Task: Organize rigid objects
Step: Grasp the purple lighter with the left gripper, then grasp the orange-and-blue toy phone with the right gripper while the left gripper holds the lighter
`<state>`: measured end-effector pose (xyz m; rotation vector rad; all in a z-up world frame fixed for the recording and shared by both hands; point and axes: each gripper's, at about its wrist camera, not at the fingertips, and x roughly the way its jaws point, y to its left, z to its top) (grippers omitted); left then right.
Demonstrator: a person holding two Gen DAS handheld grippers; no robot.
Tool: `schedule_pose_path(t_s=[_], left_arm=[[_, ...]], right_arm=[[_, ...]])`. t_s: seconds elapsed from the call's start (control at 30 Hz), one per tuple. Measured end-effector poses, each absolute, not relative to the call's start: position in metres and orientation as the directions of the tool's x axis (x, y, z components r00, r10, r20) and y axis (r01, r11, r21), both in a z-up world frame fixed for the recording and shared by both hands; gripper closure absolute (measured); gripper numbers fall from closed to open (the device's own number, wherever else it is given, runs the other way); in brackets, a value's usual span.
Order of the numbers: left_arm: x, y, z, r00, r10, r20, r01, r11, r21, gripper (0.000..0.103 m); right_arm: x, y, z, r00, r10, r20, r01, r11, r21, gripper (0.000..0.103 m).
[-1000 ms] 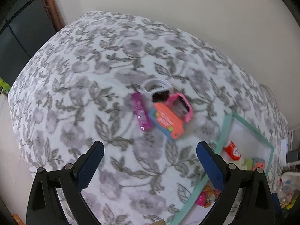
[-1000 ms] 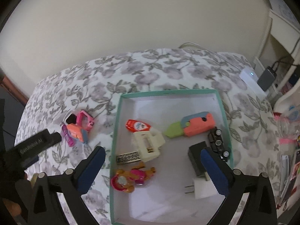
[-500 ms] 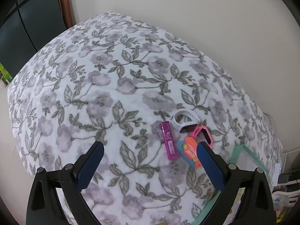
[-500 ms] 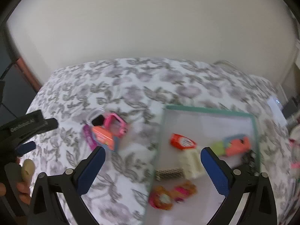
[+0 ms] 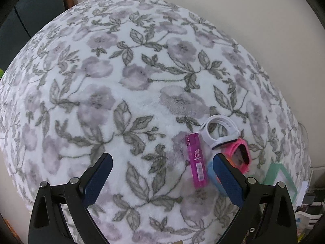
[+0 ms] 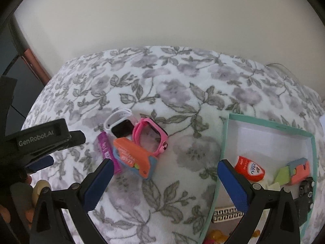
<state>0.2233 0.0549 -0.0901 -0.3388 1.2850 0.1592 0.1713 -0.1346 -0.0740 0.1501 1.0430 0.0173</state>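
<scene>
Claws, left (image 5: 160,174) and right (image 6: 164,181), gape wide, empty.

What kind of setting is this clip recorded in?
Likely a room in a home, not a lab. A plush floral cloth covers the work surface against a plain wall, and a teal-rimmed box holds toys and odds and ends. Two watches lie loose on the cloth.

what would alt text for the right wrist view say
An open right gripper hovers over a floral cloth above a cluster: pink watch, white watch, orange and blue toy, purple lighter. A teal-rimmed box of small items sits to the right.
</scene>
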Motion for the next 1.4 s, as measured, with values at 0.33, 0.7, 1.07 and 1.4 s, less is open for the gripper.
schedule_pose_path(t_s=[0.33,0.7,1.07,1.4], left_arm=[[0.236,0.038,-0.121,0.285,-0.045,-0.958,-0.267,0.956,-0.124,0.004],[0.244,0.027,-0.140,0.271,0.001,-0.963,-0.252,0.965,-0.070,0.016],[0.243,0.029,-0.124,0.253,0.001,-0.967,-0.199,0.979,-0.052,0.066],[0.231,0.047,-0.115,0.226,0.012,-0.974,-0.212,0.977,-0.037,0.083]], right_arm=[[0.183,-0.133,-0.084,0.509,0.084,-0.856,0.063,0.989,0.134,0.000],[0.183,-0.139,-0.088,0.497,0.073,-0.865,0.084,0.988,0.132,0.001],[0.182,-0.140,-0.088,0.497,0.084,-0.864,0.088,0.985,0.147,0.001],[0.182,-0.116,-0.091,0.515,0.072,-0.854,-0.014,0.997,0.076,0.002]])
